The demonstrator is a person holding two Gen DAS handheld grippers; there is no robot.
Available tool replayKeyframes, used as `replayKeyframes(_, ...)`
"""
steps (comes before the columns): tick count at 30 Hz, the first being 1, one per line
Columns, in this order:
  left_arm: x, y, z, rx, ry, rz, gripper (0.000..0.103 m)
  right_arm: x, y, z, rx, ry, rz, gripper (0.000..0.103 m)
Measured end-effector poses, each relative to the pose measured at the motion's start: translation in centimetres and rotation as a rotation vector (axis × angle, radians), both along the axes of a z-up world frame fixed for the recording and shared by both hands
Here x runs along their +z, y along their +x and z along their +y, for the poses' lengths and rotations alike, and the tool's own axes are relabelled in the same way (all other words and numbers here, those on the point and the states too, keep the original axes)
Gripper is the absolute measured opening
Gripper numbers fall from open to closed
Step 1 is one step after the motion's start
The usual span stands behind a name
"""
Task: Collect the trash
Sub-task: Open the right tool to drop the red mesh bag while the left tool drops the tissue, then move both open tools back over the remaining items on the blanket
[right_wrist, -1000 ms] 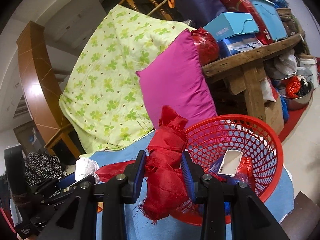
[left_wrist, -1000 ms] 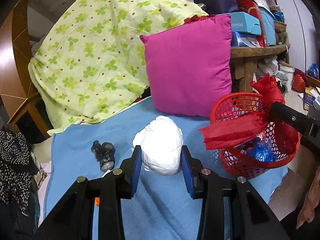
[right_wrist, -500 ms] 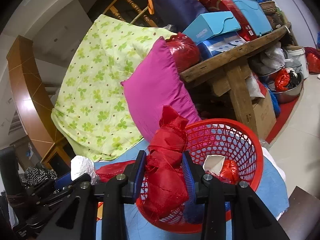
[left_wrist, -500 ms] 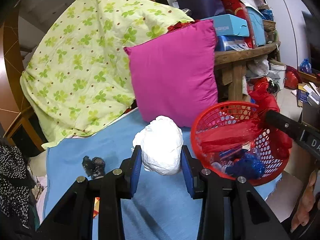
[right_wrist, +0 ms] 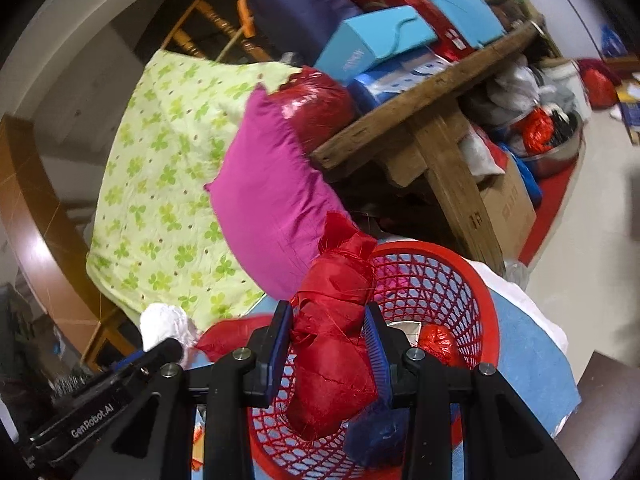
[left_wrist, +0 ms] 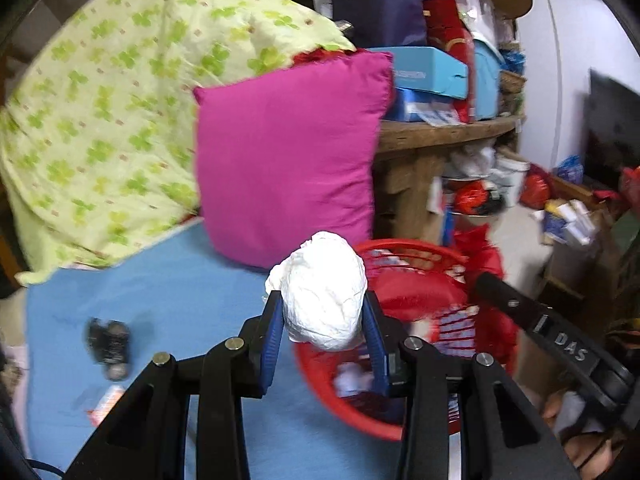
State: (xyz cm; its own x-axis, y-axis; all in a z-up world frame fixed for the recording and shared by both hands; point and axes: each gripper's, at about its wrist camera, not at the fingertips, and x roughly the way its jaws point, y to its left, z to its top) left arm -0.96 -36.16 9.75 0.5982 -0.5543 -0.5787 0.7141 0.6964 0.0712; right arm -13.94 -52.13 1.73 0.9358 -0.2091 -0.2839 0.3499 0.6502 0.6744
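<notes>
Your left gripper (left_wrist: 323, 334) has its fingers clamped on a crumpled white wad (left_wrist: 323, 292), one blue pad pressed against each side, though those fingers have just been easing slightly apart around it. You are holding the wad lifted above the blue sheet (left_wrist: 168, 304), right at the near rim of the red basket (left_wrist: 348, 404). Your right gripper (right_wrist: 329, 346) has its fingers squeezed narrow on a twisted red bag (right_wrist: 334, 332), which hangs down into the basket (right_wrist: 452, 280); a loose tail of the bag spreads out to the left of the fingers. Inside the basket you can see a red wrapper ball (right_wrist: 438, 342) and a blue scrap (right_wrist: 376, 436). Back on the sheet, well apart from the basket, a small dark lump (left_wrist: 109, 346) lies blurred, with a flat orange-and-white scrap (left_wrist: 106, 398) near it. A pink pillow (left_wrist: 288, 156) leans behind the basket against a green-patterned quilt (left_wrist: 120, 112).
</notes>
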Motion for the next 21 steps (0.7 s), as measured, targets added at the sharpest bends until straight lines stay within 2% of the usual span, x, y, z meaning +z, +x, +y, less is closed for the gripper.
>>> replayKeyframes(4,-1.1,0.2,-1.2,-0.061,-0.018,0.068,0.043,-0.7,-0.3,-1.2,-0.026,0.058,-0.009,0.040)
replayKeyframes(8,-2.0,0.3,-1.6,-0.078,-0.028,0.111,0.056,-1.1,-0.2,-1.6,-0.026,0.083,-0.002,0.041)
replayKeyframes(9,-2.0,0.4,-1.5,-0.076,-0.031,0.114,0.059,-1.1,-0.2,-1.7,-0.025,0.085,0.000,0.051)
replayKeyframes(10,-2.1,0.4,-1.3,-0.074,-0.034,0.117,0.064,-1.2,-0.2,-1.7,-0.023,0.094,-0.001,0.065)
replayKeyframes(12,-2.0,0.6,-0.7,-0.063,-0.040,0.118,0.064,-1.3,-0.4,-1.6,-0.028,0.108,-0.017,0.066)
replayKeyframes(17,-2.1,1.2,2.5,-0.011,-0.049,0.094,0.065,-0.8,-0.3,-0.8,-0.031,0.070,-0.020,0.066)
replayKeyframes(21,-3.2,2.2,6.9,0.073,-0.046,0.086,0.066,0.6,0.1,1.4,-0.025,-0.034,-0.033,0.066)
